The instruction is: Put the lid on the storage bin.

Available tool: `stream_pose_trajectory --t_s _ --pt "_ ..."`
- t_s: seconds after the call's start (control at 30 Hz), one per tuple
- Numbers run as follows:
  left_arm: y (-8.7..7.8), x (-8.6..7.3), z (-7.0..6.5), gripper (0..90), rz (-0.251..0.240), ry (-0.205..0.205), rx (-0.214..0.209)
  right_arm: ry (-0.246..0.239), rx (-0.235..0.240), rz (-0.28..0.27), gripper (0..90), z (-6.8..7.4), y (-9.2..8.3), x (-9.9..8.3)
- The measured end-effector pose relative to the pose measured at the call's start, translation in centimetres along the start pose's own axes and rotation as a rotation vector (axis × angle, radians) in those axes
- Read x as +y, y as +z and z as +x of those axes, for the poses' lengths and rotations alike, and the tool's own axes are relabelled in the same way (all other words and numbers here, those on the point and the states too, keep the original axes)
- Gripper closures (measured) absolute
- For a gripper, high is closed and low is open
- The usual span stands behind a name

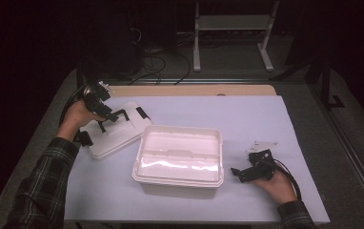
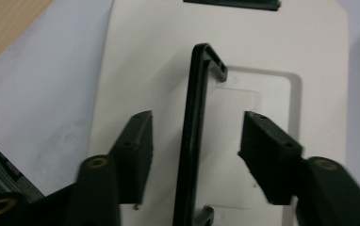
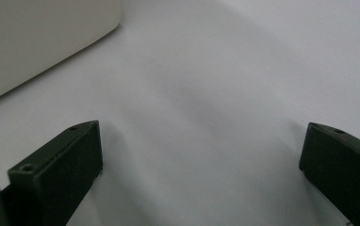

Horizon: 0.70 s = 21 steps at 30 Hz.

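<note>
From above, the left tongs (image 1: 105, 114) sit over the lid (image 1: 118, 136); up close, they're spread around its black handle (image 2: 192, 136), not touching. The right tongs (image 3: 201, 174) gape wide over the bare surface (image 3: 216, 70).

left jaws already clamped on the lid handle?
No. In the left gripper view the black handle of the white lid stands between the jaws, with gaps on both sides.
</note>
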<state>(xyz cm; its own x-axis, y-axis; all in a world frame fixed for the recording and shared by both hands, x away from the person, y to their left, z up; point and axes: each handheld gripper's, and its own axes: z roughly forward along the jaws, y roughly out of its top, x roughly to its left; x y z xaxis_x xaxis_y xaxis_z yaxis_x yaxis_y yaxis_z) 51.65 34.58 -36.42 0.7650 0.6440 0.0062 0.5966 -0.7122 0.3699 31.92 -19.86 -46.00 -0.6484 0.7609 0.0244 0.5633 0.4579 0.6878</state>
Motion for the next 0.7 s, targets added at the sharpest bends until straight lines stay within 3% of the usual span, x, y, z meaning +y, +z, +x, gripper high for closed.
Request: stream_pose_trajectory --t_s 0.37,0.43,0.6,0.7 --pt "0.85 0.07 0.08 71.7 0.029 -0.003 -0.036 0.000 0.001 -0.001 0.0 -0.01 0.01 0.00" --pt "0.74 -0.03 0.05 79.1 0.030 -0.017 -0.053 0.000 0.001 -0.001 0.0 -0.01 0.01 0.00" --pt "0.58 -0.01 -0.31 82.1 0.032 -0.016 -0.081 0.000 0.001 -0.001 0.0 -0.01 0.01 0.00" --pt "0.38 -0.01 -0.54 83.6 0.036 -0.008 -0.075 0.000 0.001 -0.001 0.0 -0.01 0.01 0.00"
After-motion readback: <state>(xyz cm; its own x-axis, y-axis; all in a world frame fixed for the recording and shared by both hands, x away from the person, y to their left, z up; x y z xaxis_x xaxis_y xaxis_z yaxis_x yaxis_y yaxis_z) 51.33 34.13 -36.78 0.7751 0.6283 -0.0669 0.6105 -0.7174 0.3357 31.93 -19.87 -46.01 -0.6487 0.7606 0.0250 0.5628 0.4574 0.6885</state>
